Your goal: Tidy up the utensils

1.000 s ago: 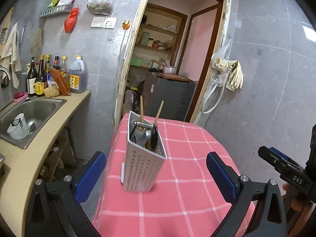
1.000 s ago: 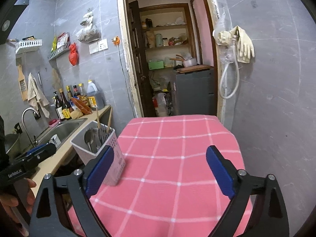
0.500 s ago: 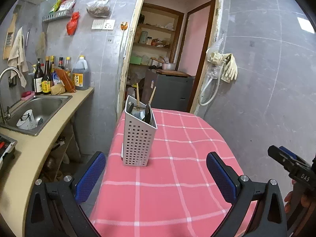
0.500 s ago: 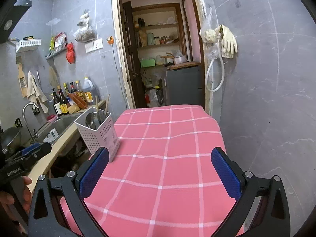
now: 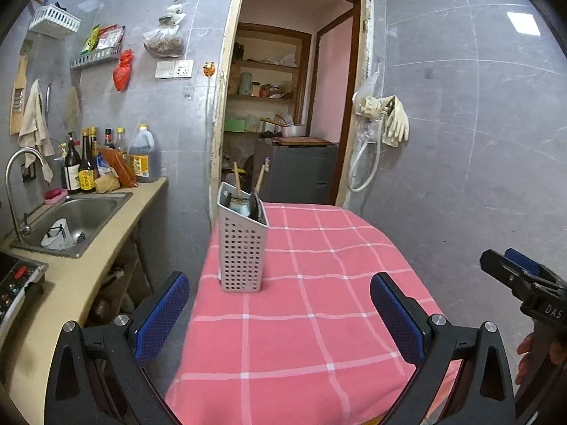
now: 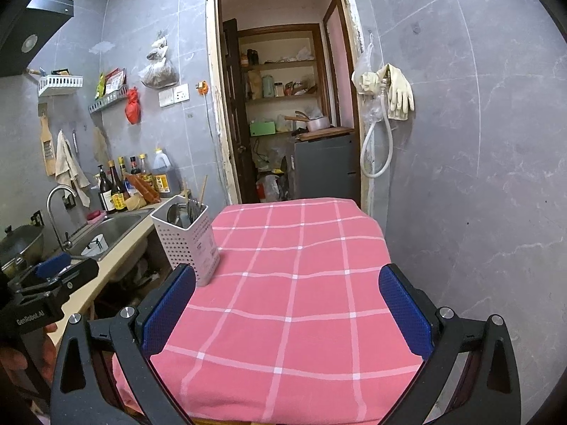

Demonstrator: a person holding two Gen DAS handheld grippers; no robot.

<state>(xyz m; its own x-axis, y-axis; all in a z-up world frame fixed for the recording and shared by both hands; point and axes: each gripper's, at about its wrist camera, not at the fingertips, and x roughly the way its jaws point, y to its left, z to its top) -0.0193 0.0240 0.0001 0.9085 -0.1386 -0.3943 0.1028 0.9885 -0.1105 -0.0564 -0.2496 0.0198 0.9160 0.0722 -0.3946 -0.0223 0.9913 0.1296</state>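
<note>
A white utensil holder full of small holes stands upright on the table, which wears a pink checked cloth. The holder sits near the table's left edge, the side nearest the sink. Spoons and chopsticks poke out of its top.

The left hand-held gripper is spread wide with nothing between its blue pads, and the holder stands well apart from it, farther along the table. The right hand-held gripper has just been opening; it too is spread wide and grasps nothing. Bottles stand behind the sink.
</note>
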